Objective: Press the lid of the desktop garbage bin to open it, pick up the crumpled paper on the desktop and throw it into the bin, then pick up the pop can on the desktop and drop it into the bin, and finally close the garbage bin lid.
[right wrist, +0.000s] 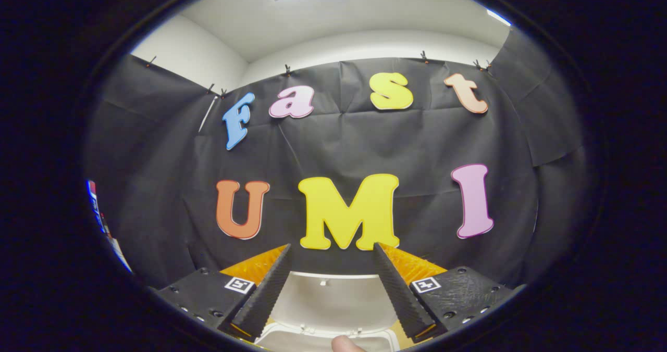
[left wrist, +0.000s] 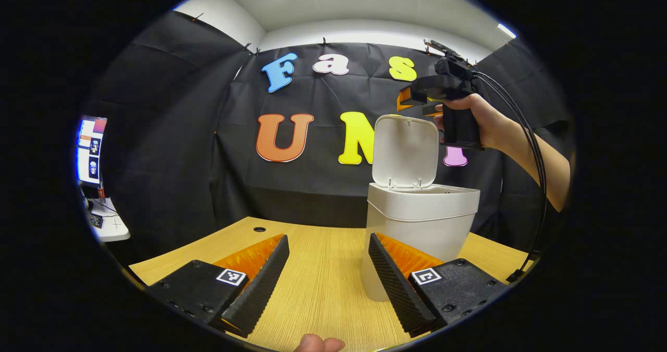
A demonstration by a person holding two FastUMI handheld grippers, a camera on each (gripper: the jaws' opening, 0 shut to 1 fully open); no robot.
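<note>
On the desk [left wrist: 318, 284] stands the garbage bin [left wrist: 422, 222], its lid [left wrist: 405, 151] tipped up and back on its hinge, so the mouth is open. The opening press looks done, as far as the bin itself shows.

The left claw [left wrist: 325, 276] sits low over the desk, just beside the bin — its fingers stand wide apart with nothing between them. The right claw [right wrist: 328, 284] is held high above the bin; from the left gripper view the person's hand [left wrist: 471, 115] grips it just behind the top edge of the raised lid. From the right gripper view its fingers are also spread wide and hold nothing, with the lid [right wrist: 325, 300] straight below and ahead of them.

Neither the crumpled paper nor the pop can can be made out on the stretch of desk in sight, and the inside of the bin is hidden. So this fits two stages: both items already dropped in with only the lid left to shut — or the bin opened and the items lying somewhere off to the side.
</note>
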